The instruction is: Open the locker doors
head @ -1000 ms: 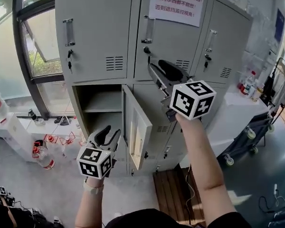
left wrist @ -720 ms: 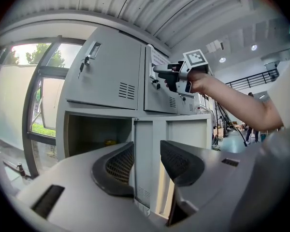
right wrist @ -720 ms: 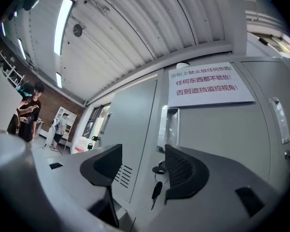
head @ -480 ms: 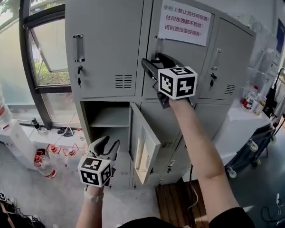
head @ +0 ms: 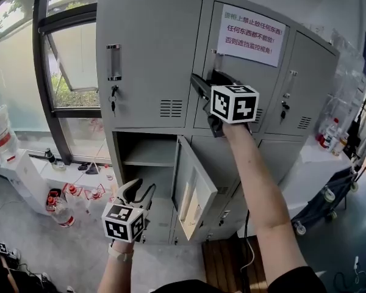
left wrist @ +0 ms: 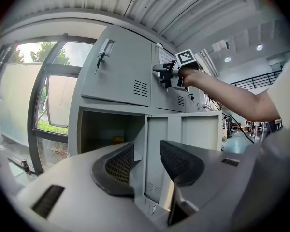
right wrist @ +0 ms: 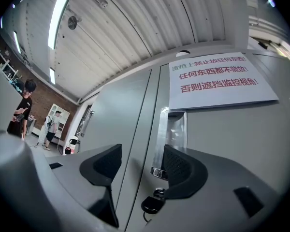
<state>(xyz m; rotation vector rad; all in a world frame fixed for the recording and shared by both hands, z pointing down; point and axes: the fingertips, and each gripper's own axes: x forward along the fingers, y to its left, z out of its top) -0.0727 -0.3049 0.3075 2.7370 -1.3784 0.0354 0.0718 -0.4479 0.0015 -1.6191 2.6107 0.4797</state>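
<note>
Right gripper fingers just opened, empty, at closed grey metal upper-middle locker door; its chrome pull handle off-centre, partly behind one finger. Handle to be centred before closing. Left gripper fingers likewise just opened, empty.

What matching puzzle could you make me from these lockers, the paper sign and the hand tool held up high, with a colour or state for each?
Things:
1. lower left door
2. upper left door
3. paper notice
4. right gripper

States:
a. white with red and blue print
b. jaws apart
c. shut
d. swung open

Pairs: 1-d, 2-c, 3-a, 4-b.
</note>
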